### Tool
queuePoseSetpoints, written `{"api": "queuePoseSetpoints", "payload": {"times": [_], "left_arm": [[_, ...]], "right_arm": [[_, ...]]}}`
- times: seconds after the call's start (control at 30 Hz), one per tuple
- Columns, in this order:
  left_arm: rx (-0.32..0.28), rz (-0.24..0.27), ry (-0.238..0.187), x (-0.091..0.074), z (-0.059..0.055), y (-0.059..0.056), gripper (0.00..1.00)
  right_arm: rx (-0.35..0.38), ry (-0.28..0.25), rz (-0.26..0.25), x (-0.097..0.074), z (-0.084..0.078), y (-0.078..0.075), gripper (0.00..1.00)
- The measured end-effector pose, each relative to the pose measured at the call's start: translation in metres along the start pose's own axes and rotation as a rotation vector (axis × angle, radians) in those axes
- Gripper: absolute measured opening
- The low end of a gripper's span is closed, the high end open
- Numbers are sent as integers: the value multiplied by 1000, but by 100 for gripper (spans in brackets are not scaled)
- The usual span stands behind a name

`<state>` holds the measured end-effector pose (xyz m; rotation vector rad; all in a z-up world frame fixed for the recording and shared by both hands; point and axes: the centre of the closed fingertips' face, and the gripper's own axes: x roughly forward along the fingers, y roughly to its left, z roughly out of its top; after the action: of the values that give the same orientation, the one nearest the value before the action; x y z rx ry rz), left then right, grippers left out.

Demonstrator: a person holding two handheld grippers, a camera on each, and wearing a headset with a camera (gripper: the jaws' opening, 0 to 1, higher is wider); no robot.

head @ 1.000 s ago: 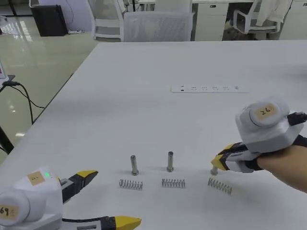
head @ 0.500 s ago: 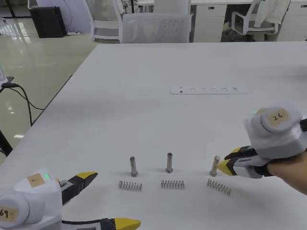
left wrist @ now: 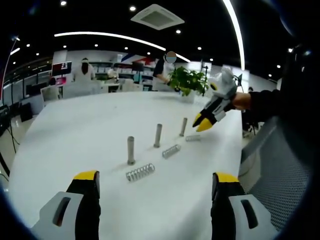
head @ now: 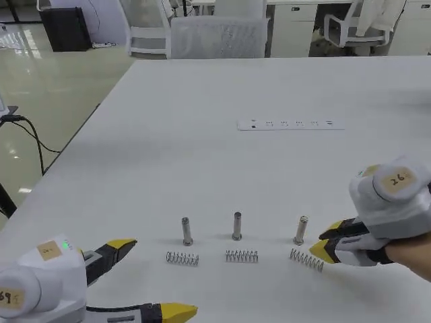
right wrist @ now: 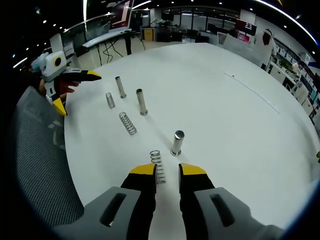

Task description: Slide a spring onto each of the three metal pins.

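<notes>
Standing upright in a row on the white table (head: 202,134), head view: left pin (head: 186,231), middle pin (head: 237,226), right pin (head: 302,230), all bare. Each has a spring lying flat at its 6 o'clock, apart from it: left spring (head: 182,258), middle spring (head: 242,256), right spring (head: 306,260). The right spring is skewed, one end dropped toward 4 o'clock.

Right gripper (head: 325,239) sits at 3 o'clock of the right spring, yellow tips at that spring's end; contact is hard to call from here. In the right gripper view the jaws are narrow, with a slim gap. The right spring's near end runs into the gap beside the jaw on the 9 o'clock side, partly hidden by the tip; cannot tell if either jaw presses it. The right pin is just beyond, at 1 o'clock of the gap. The forearm (head: 411,259) behind this gripper is cut off by the frame edge at 3 o'clock in the head view.

Left gripper (head: 151,278) is low at 7 o'clock of the head view, jaws wide over bare table, body cut off by the bottom edge, well apart from the left spring. In the left gripper view the row recedes toward 1 o'clock, and the farthest spring is small and blurry.

Power strip (head: 291,124) lies at 12 o'clock of the pins, well apart; sockets too small to make out.
</notes>
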<state>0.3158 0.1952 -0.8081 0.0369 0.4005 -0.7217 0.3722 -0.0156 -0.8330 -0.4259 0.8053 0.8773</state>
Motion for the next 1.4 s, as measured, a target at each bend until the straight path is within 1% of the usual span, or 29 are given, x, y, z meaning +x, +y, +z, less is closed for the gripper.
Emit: {"api": "queuePoseSetpoints", "payload": {"times": [0.23, 0.43, 0.6, 1.0, 1.4], "left_arm": [[-1, 5, -5, -1, 1, 1, 90], [1, 4, -3, -1, 1, 1, 90], [-1, 4, -5, -1, 1, 1, 90], [-1, 7, -9, -1, 2, 1, 90], [1, 9, -13, -1, 3, 0, 90]], "right_arm": [[-23, 42, 35, 5, -11, 8, 14], [-47, 66, 46, 9, -16, 12, 13], [-66, 90, 42, 12, -21, 12, 13], [-97, 123, 43, 16, -27, 11, 11], [-120, 128, 44, 17, -26, 10, 8]]}}
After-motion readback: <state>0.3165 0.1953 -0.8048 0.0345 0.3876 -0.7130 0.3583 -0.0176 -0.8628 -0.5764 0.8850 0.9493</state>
